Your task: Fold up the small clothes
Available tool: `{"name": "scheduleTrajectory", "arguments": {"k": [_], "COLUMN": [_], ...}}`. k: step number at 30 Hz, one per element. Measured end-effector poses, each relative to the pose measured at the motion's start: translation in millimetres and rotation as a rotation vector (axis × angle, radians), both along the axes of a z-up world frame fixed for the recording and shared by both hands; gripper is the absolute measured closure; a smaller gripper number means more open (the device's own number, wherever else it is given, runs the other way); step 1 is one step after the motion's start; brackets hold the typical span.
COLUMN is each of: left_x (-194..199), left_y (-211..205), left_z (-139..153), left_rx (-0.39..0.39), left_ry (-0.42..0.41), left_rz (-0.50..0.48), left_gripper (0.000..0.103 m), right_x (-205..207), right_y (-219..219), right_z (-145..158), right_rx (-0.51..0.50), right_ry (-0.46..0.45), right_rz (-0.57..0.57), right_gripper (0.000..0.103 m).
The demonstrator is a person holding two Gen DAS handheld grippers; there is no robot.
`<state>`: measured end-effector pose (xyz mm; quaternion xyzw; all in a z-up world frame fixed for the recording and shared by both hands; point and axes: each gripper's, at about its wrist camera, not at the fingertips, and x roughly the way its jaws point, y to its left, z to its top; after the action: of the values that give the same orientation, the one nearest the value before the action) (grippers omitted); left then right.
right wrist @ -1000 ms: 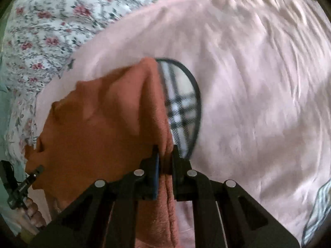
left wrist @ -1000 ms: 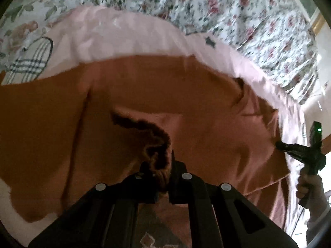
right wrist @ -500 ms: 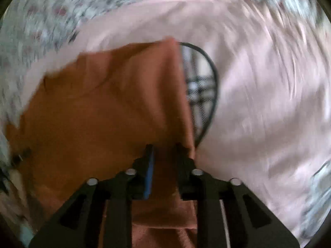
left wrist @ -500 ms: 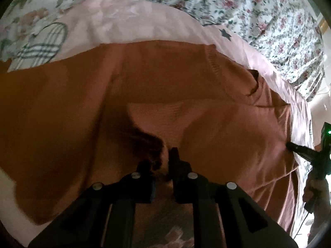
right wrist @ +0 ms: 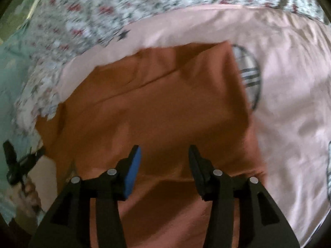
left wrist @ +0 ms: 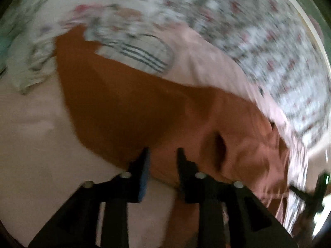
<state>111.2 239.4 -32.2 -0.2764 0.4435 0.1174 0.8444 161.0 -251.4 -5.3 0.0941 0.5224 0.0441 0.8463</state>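
Rust-brown knit top [right wrist: 165, 107] lies folded on pink sheet [right wrist: 289, 95], on bed. Left hand-held gripper [left wrist: 162, 155] and right hand-held gripper [right wrist: 163, 150] both opening, nothing pinched. Lift straight off; don't drag fold.

A floral bedcover [right wrist: 86, 20] fills the top of the frame; a pink sheet [right wrist: 293, 95] lies on it, with a rust garment [right wrist: 165, 107] at centre.

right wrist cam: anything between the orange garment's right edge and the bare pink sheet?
Yes. A plaid patch with a dark curved outline lies on the pink sheet, partly tucked under the orange garment's right edge. The right wrist view shows it.
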Motion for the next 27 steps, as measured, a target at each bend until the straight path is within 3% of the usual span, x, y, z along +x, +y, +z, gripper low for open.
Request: {"name": "scheduleTrajectory", "arguments": {"k": [1,3,5,9,12,14,15,16,17,22,27], "left_x": [-2.6,-7.5,-9.8,7.6,26.8,36.9,42.6,47.2,51.1,47.0,44.3], "left_y": [13.5,42.3,70.0,119.2,147.8,159.7,160.8,160.9,160.8,121.6,43.9], "left_z": [0.7,2.0,0.9,-16.1,-39.5,-46.3,-44.5,-43.6,-42.7,-2.5,45.6], "left_rx": [0.003,-0.020,-0.060,-0.061,-0.104,-0.104,-0.077,-0.066,-0.078,0.006,0.045], "left_ry": [-0.002,-0.029,-0.048,-0.014,0.025,0.003,-0.006,-0.007,-0.011,-0.102,-0.198], "left_rz": [0.045,0.131,0.206,0.298,0.334,0.347,0.339,0.321,0.301,0.232,0.093], "left_gripper": [0.053,0.051,0.041,0.037,0.038,0.049,0.061,0.091,0.095,0.097,0.097], "right_x": [-1.8,-6.0,-11.3,-14.8,-16.9,-18.8,-19.4,-20.3,-20.9,-23.0,-24.4], "right_y": [8.3,19.6,26.5,36.1,42.1,46.1,48.2,48.5,48.9,43.2,31.6], "right_z": [-0.9,-2.3,-2.8,-4.0,-4.2,-2.3,-0.5,0.8,2.8,8.5,8.7], "right_rx": [-0.002,-0.003,-0.003,-0.012,-0.014,-0.016,-0.015,-0.013,-0.011,0.000,0.030], "right_ry": [0.003,0.009,0.013,0.025,0.041,0.045,0.045,0.043,0.039,0.023,0.022], "right_rz": [0.014,0.041,0.054,0.068,0.080,0.093,0.101,0.104,0.107,0.091,0.054], "right_gripper": [0.053,0.053,0.053,0.051,0.051,0.051,0.051,0.051,0.051,0.051,0.051]}}
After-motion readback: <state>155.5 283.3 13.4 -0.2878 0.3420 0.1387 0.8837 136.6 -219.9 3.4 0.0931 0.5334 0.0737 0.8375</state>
